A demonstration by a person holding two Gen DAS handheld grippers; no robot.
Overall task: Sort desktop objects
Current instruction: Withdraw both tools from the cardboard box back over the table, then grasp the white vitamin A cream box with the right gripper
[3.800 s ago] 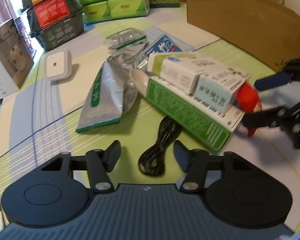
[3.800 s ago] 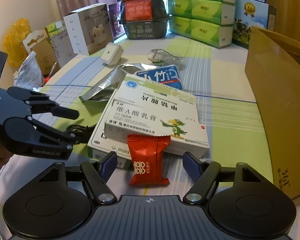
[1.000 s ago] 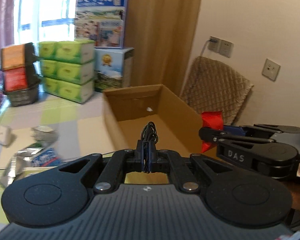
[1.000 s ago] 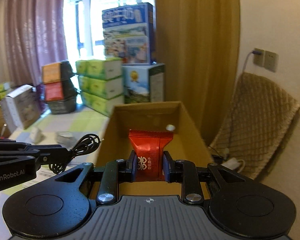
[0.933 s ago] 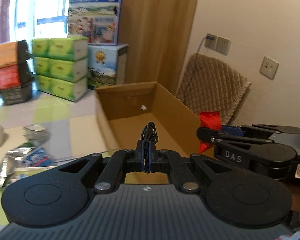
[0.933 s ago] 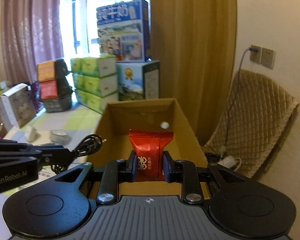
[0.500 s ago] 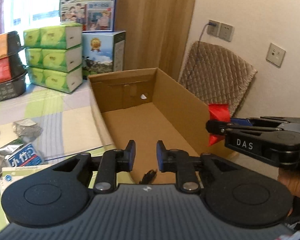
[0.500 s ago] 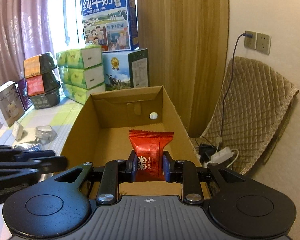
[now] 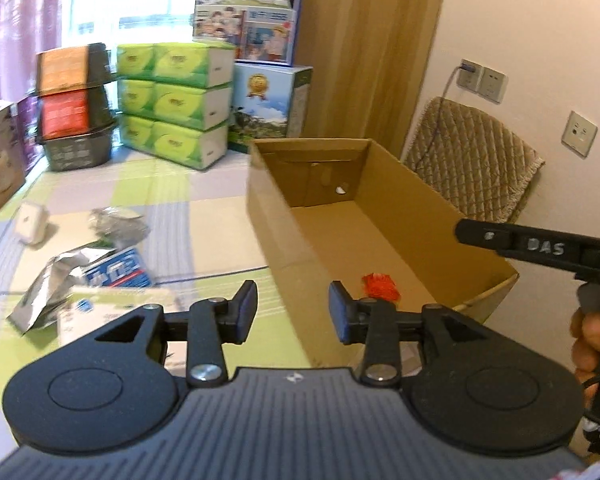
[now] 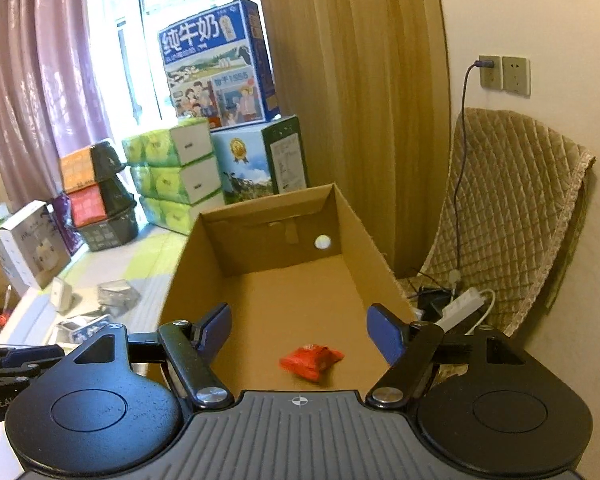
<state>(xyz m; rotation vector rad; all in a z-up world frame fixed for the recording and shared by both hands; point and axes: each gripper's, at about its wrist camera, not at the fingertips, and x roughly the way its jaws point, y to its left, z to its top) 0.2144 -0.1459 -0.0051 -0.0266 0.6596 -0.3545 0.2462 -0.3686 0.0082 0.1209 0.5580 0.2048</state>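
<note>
Your cardboard box (image 10: 364,240) fills the centre of the right wrist view and the right half of the left wrist view, open side up, with bare brown floor over most of it. The big change sits on that floor: the red snack packet (image 10: 311,361), clamped in your right gripper (image 10: 299,332) half a second ago, now lies loose at the lower centre of the frame, crumpled on its side near the front wall. From the left wrist view the same packet (image 9: 380,286) shows as a small red blur just past your left gripper (image 9: 293,306).

Both tools are empty — the right one's blue pads stand wide apart above the packet, and the left one's black fingers (image 9: 246,308) are spread wider than a moment ago, with nothing between them. The black cable you released is not visible in either view, so I cannot say where it rests.

That closes this round, I judge. Left of the box, at the left edge of the left wrist view, the foil pouch (image 9: 52,280), the blue sachet (image 9: 118,272) and the white adapter (image 9: 30,222) are yet to be sorted.
</note>
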